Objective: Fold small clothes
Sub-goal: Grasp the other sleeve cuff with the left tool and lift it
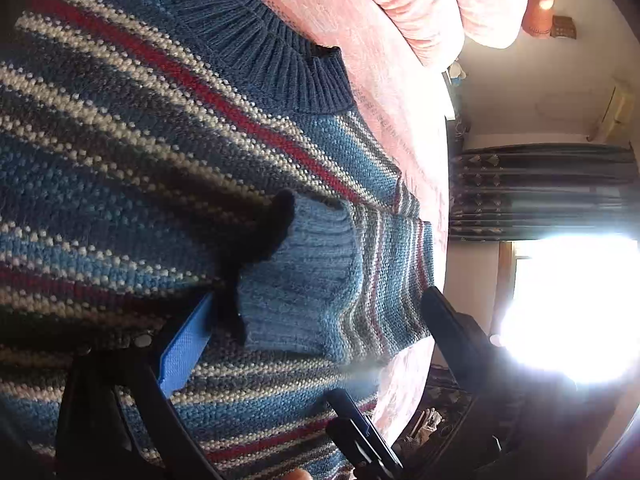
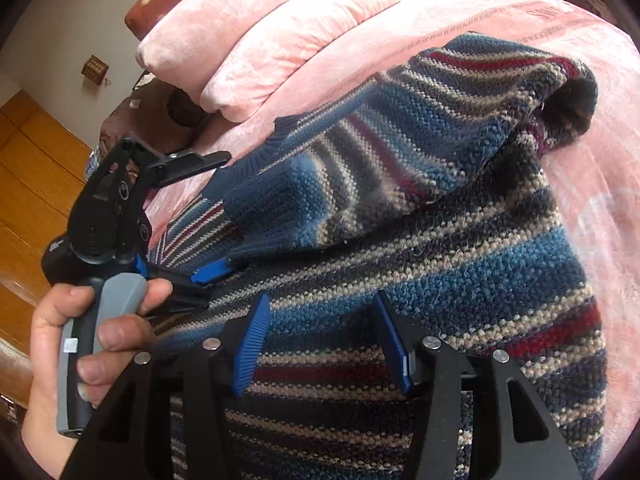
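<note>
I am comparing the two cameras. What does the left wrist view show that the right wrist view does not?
Only the left wrist view shows the bright window and dark curtain. Only the right wrist view shows the hand holding the left claw, and the wooden floor. Both show the striped sweater on the pink blanket.

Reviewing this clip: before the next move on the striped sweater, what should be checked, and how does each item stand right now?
1. Left tongs open, jaws either side of the sleeve cuff: ok.
2. Cuff actually gripped: not ok, the jaws have not closed on it.
3. Right tongs open and holding nothing, over the sweater body: ok.
4. Sleeve lying across the sweater front: ok.
5. Sweater flat: not ok, the far shoulder is bunched up.
6. Whole sweater resting on the pink blanket: cannot tell, the lower part is hidden.
</note>
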Tool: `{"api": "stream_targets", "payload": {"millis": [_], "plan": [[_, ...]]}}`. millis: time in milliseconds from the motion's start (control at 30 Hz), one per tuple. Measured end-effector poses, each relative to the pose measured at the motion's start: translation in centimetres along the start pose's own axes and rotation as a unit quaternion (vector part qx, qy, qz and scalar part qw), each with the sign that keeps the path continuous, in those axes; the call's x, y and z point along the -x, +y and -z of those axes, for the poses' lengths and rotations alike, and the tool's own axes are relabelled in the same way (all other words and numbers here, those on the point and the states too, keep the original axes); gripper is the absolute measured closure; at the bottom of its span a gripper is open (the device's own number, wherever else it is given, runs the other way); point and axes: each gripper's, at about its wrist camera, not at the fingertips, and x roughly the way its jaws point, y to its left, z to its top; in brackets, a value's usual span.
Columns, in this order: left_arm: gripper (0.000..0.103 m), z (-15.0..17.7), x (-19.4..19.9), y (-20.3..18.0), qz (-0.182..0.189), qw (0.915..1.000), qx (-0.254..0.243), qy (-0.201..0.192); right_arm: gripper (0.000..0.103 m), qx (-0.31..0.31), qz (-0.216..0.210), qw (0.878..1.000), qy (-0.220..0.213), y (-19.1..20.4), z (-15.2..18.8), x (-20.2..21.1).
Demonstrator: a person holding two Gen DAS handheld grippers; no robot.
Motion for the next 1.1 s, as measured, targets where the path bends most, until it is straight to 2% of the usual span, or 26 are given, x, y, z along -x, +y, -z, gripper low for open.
{"api": "stream_targets", "payload": {"millis": [33,67,133,300,467,600,700,833,967,1100], "plan": [[0.06,-0.2,-0.4,-0.1,-0.015,0.9999,0.0,0.008,0.048,0.003,0.001,1.0,0.0,0.0,0.1,-0.1],[0.075,-0.3,-0.5,-0.1,-0.028,0.9996,-0.003,0.007,0.048,0.008,-0.002,1.0,0.001,0.2,0.1,-0.2],[0.094,-0.3,-0.2,-0.5,-0.049,0.9987,-0.013,0.0,0.047,0.022,-0.014,1.0,0.001,0.8,0.0,-0.4],[0.096,-1.3,3.1,-4.1,-0.03,0.9978,-0.056,-0.02,0.046,0.021,-0.026,0.999,0.005,1.0,0.4,-0.6],[0.097,-2.6,9.3,-10.7,-0.006,0.9902,-0.132,-0.047,0.045,0.037,-0.042,0.998,0.002,2.0,0.7,-0.6],[0.097,-4.2,13.8,-14.8,-0.013,0.981,-0.182,-0.067,0.045,0.046,-0.043,0.998,0.007,2.5,1.0,-0.9],[0.097,-4.9,16.6,-16.0,-0.029,0.9748,-0.208,-0.076,0.045,0.047,-0.046,0.998,0.012,2.7,1.1,-1.1],[0.097,-5.7,18.4,-16.0,-0.046,0.97,-0.222,-0.088,0.045,0.052,-0.048,0.997,0.014,2.9,1.3,-1.3],[0.097,-6.1,19.9,-12.2,-0.059,0.971,-0.211,-0.095,0.045,0.058,-0.048,0.997,0.016,3.4,1.6,-1.4],[0.097,-6.7,20.1,-7.0,-0.074,0.977,-0.176,-0.094,0.045,0.056,-0.048,0.997,0.017,3.0,1.7,-1.3]]}}
